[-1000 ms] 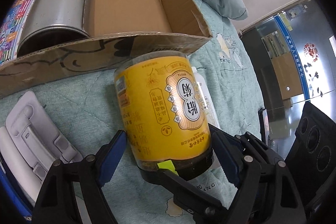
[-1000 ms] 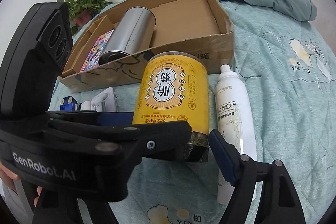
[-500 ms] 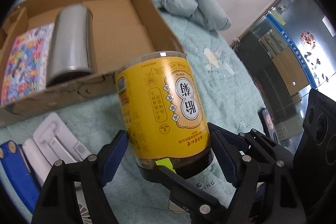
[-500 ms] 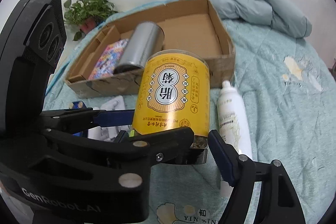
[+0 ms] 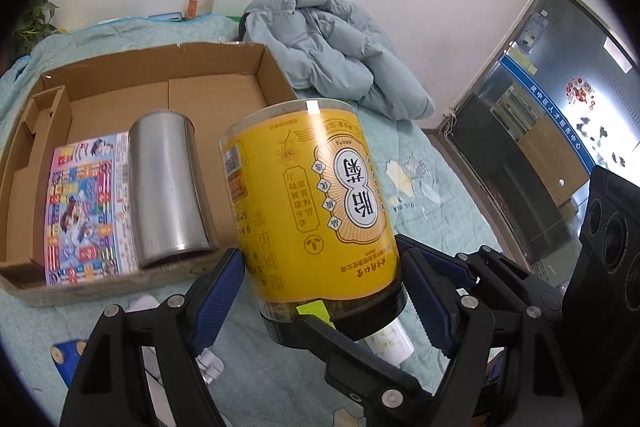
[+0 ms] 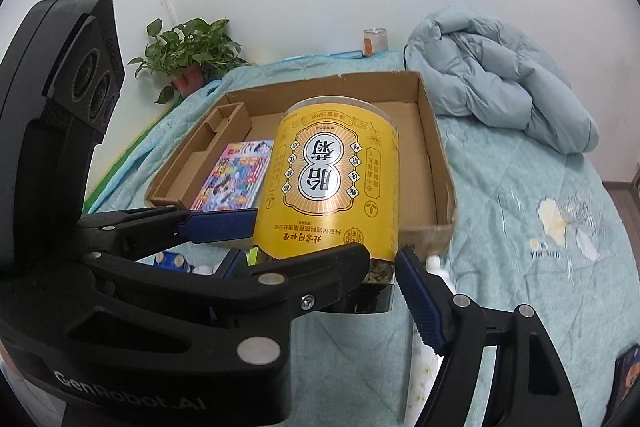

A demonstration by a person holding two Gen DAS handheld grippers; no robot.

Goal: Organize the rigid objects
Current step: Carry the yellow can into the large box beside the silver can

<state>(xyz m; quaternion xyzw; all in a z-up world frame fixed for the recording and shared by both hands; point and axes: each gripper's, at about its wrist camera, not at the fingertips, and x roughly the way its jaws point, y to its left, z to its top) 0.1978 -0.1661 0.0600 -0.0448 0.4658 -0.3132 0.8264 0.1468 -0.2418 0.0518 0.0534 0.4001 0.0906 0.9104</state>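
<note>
Both your grippers, left (image 5: 320, 255) and right (image 6: 382, 263), are clamped on the jar's (image 5: 304, 187) lid end, so it sticks up past the fingers. Move them out of sync and it could twist loose onto the bottle (image 5: 390, 345) below, or clip the box (image 5: 276, 75) wall. Count beyond the fingertips: one box, one tin (image 5: 164, 183), one book (image 5: 86, 207).

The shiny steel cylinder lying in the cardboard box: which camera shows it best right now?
The left wrist view. There the shiny steel cylinder lies on its side in the cardboard box, seen full length beside a colourful booklet. In the right wrist view the yellow-labelled jar hides it completely.
</note>
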